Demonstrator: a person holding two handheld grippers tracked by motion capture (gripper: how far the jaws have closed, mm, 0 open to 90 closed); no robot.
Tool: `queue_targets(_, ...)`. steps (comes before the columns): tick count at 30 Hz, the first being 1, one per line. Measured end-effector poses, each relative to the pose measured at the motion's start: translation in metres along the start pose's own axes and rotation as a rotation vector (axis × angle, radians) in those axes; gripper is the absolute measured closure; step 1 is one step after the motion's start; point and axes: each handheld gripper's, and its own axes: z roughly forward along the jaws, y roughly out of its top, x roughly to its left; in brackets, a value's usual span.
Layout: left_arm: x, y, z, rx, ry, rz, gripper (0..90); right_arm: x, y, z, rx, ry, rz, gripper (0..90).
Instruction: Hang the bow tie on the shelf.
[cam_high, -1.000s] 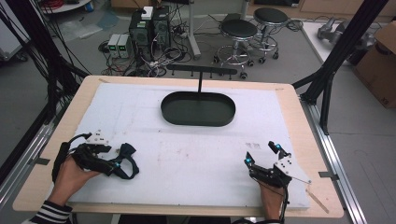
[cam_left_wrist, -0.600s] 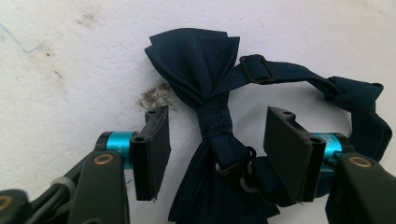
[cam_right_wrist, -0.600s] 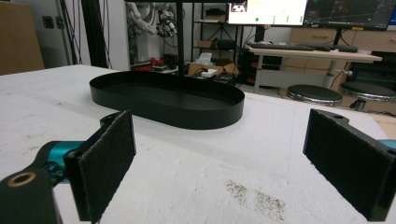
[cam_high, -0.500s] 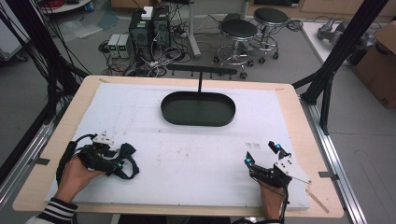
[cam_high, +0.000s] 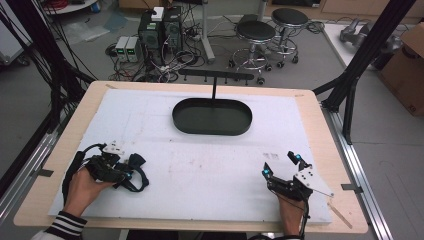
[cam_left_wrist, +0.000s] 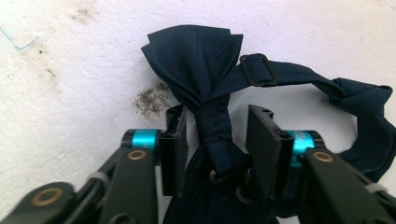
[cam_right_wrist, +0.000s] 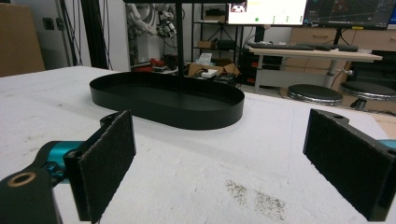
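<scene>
While the navy bow tie (cam_left_wrist: 205, 70) is lying near the table's (cam_high: 320, 150) left front, your left gripper (cam_left_wrist: 215, 140) is straddling its knot, unclosed; right gripper (cam_right_wrist: 219, 158) is idling wide; the tray stand (cam_high: 212, 116) is waiting empty.

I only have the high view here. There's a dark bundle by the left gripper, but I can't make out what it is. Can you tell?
Observer: The left gripper view shows a navy bow tie with a strap and a slide buckle.
Operator: Is the left gripper clamped on it?
Observer: No. The left gripper straddles the centre knot, with a gap showing beside each pad.
Operator: And the right one?
Observer: The right gripper is wide open with nothing between its pads, and it faces the black oval tray.
</scene>
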Motion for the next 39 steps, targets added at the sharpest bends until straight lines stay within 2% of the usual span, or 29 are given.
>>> queue_targets(3,-0.001,0.001,0.000,-0.001,0.010,0.014,68.0,0.000,0.000,0.000,-0.001,0.000,0.000,8.3)
queue_targets(8,-0.003,0.001,0.000,-0.005,0.019,0.015,72.5,0.000,0.000,0.000,0.000,0.000,0.005,8.2)
queue_targets(15,-0.002,0.001,-0.001,-0.021,0.019,0.012,73.4,0.000,0.000,0.000,0.001,0.000,0.003,8.2)
queue_targets(19,0.000,0.000,-0.003,-0.058,0.013,-0.007,73.6,0.000,0.000,0.000,-0.002,0.000,0.003,8.2)
queue_targets(20,0.001,-0.001,-0.003,-0.077,0.000,-0.018,73.6,0.000,0.000,0.000,-0.002,0.000,0.002,8.2)
queue_targets(24,0.001,-0.001,-0.006,-0.094,-0.005,-0.020,73.3,0.000,0.000,0.000,-0.001,0.000,0.004,8.2)
queue_targets(25,0.001,-0.001,-0.007,-0.105,-0.015,-0.024,73.3,0.000,0.000,0.000,-0.001,0.000,0.004,8.2)
queue_targets(28,0.001,0.000,-0.011,-0.152,-0.009,-0.023,73.9,0.000,0.000,0.000,-0.002,0.000,0.003,8.2)
queue_targets(35,-0.005,0.005,-0.020,-0.268,0.024,0.011,74.6,0.000,0.000,0.000,-0.002,0.000,-0.001,8.2)
queue_targets(39,-0.008,0.010,-0.026,-0.356,0.051,0.020,74.6,0.000,0.000,0.000,-0.002,0.000,-0.001,8.3)
